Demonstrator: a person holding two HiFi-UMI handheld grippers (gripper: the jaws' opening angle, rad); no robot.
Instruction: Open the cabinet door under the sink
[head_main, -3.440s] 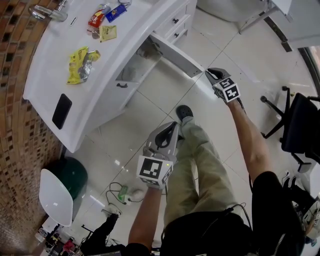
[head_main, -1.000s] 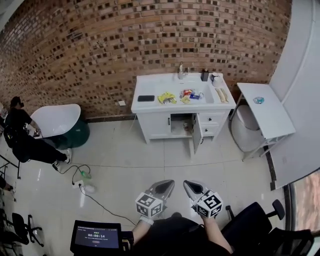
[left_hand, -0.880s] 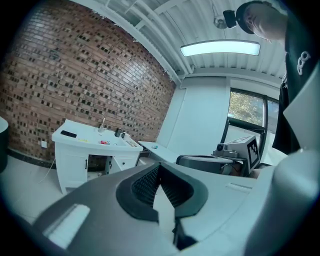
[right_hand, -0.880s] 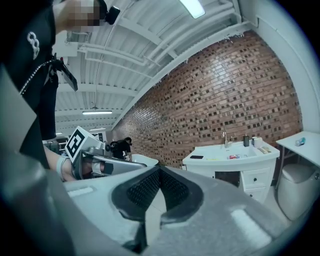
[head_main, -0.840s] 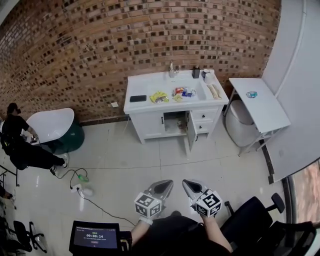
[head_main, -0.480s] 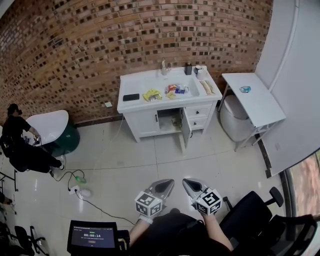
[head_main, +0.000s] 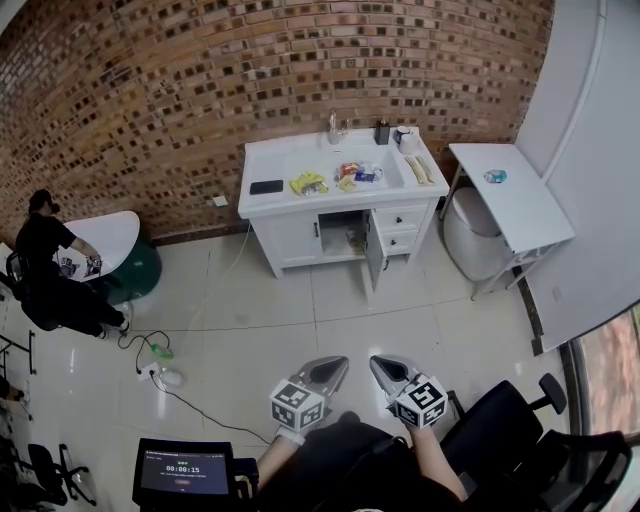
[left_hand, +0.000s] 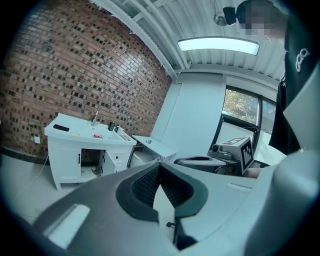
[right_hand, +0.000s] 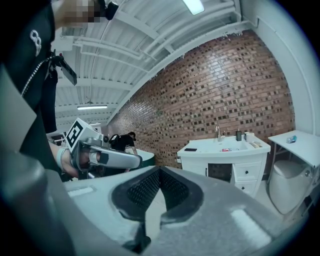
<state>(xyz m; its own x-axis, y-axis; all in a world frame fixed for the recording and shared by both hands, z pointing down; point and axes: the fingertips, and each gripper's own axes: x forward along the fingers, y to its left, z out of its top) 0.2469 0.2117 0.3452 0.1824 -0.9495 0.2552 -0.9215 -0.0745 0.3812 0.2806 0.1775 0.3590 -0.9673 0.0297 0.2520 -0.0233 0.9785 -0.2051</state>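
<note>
The white sink cabinet (head_main: 300, 235) stands against the brick wall, far across the tiled floor. Its door (head_main: 372, 260) under the sink stands swung out, and the dark opening (head_main: 342, 232) shows. Both grippers are held low and close to my body, far from the cabinet. My left gripper (head_main: 336, 363) and right gripper (head_main: 379, 363) are side by side, both shut on nothing. The left gripper view has the cabinet (left_hand: 65, 152) small at the left beyond the left gripper (left_hand: 159, 165). In the right gripper view the cabinet (right_hand: 250, 170) is beyond the right gripper (right_hand: 160, 169).
Snack packets (head_main: 308, 183), a black phone (head_main: 266, 187) and bottles lie on the countertop. A white side table (head_main: 510, 195) and white bin (head_main: 465, 240) stand right of the cabinet. A seated person (head_main: 50, 275), floor cables (head_main: 160, 365), a screen (head_main: 185, 468) and an office chair (head_main: 500, 440) surround me.
Since the earliest frame I have gone from right beside the open door to far back across the floor. Over the last second both grippers stay together, sinking slightly.
</note>
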